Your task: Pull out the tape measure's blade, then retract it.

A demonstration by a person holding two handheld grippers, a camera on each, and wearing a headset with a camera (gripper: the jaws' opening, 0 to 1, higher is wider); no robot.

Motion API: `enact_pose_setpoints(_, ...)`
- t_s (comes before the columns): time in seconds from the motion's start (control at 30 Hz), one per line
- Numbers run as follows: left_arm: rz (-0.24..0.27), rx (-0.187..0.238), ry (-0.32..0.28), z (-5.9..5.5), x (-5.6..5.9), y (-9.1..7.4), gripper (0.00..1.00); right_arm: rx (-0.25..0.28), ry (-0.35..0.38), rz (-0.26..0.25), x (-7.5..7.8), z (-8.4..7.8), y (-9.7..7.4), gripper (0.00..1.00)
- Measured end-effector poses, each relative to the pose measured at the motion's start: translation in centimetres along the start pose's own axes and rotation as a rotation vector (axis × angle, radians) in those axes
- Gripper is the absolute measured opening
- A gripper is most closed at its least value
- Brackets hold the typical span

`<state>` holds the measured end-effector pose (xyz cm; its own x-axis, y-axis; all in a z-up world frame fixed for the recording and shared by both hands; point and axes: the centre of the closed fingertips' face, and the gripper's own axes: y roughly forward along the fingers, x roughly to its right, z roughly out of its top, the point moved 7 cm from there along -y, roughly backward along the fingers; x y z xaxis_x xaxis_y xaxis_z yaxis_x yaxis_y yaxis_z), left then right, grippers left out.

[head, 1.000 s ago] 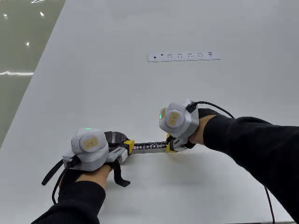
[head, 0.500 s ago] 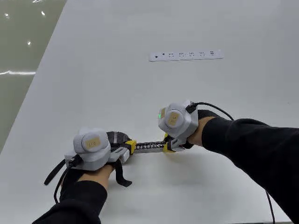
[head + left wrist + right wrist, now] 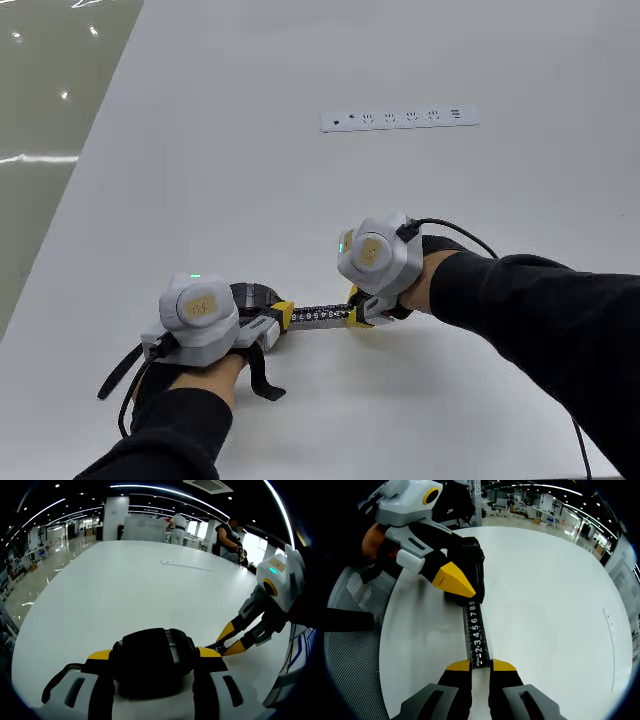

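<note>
Right gripper (image 3: 480, 668) pinching blade (image 3: 475, 632) tip, numerals 2 to 9 readable, left gripper (image 3: 155, 654) clamping tape measure case (image 3: 150, 672)

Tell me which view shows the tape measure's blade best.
The right gripper view: the blade runs straight up from the right tool's tips to the black case, numbers legible. The head view shows it as a short strip between the left tool and the right one; the left gripper view catches a thin edge-on sliver beside the case.

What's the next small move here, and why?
Probably ease the right gripper toward the case, feeding the blade in: its exposed stretch has shortened over the last second, the right gripper pinches its end, and the left gripper clamps the case.
</note>
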<state>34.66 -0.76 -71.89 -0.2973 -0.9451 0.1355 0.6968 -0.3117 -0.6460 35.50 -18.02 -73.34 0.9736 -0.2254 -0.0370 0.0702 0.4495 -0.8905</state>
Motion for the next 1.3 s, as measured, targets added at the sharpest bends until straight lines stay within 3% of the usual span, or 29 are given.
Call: enact_pose_setpoints(1.3,-0.018,-0.012,-0.007,0.0,-0.1,-0.1,0.57,0.03,0.024,0.016,0.0,1.4,0.8,0.08)
